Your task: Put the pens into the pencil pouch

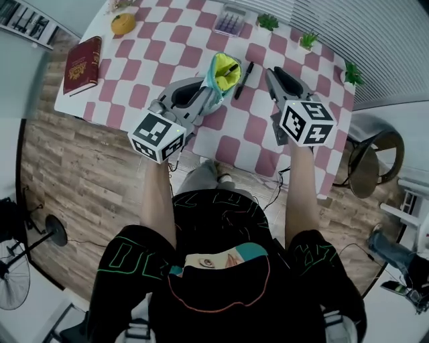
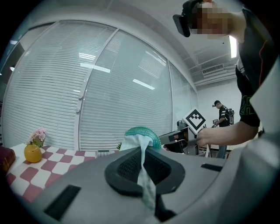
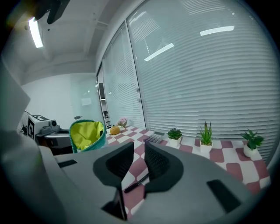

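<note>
Left gripper [image 2: 142, 154]: jaws clamped together on a fold of the pencil pouch [image 1: 224, 72], whose yellow-lined mouth gapes open; right gripper [image 3: 134, 161]: jaws partly apart, nothing gripped, the black pen [image 1: 243, 79] visible through the gap, lying on the checked table [image 1: 194, 50]; pen just beside the pouch at its 3 o'clock, right gripper's tips near, at the pen's 3 o'clock; calculator [image 1: 231, 20] farther, 12 o'clock of the pen; red book [image 1: 84, 65] well apart, 9 o'clock.
</note>
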Action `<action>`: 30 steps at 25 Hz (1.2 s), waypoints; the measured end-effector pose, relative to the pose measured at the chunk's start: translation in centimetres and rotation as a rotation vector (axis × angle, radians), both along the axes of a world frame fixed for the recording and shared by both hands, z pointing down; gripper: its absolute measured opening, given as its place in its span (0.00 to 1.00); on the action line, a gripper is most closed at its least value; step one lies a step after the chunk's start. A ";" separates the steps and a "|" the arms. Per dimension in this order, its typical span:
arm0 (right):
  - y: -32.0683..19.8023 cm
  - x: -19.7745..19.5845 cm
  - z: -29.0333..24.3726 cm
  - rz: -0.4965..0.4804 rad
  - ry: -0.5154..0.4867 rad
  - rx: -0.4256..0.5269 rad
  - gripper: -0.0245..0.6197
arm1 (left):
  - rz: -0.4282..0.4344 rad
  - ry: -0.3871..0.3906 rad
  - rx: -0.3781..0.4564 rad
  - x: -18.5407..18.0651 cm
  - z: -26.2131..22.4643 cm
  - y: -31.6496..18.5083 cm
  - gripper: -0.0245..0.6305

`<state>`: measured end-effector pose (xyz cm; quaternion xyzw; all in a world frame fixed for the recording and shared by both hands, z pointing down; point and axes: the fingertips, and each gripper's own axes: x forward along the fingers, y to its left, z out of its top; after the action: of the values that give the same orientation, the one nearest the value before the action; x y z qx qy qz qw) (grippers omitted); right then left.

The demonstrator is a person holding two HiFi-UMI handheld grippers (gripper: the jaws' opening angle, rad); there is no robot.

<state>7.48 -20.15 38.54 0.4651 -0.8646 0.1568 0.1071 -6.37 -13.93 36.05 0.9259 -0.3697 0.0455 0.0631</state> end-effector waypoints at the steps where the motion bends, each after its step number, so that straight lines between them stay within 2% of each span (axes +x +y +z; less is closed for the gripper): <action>1: -0.5 -0.2 0.4 -0.001 0.009 -0.015 0.16 | -0.003 -0.003 -0.002 -0.3 0.1 -0.2 0.04; 15: -5.8 -2.3 9.6 0.026 0.120 -0.323 0.17 | -0.003 0.003 -0.017 -3.4 1.4 -3.9 0.04; 30: -8.0 -3.2 16.3 0.082 0.167 -0.609 0.27 | 0.067 -0.003 -0.028 -4.0 2.6 -6.9 0.04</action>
<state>4.33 -28.12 54.89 0.4573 -0.7469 0.3738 0.3055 -10.34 -20.87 38.64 0.9367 -0.3378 0.0541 0.0740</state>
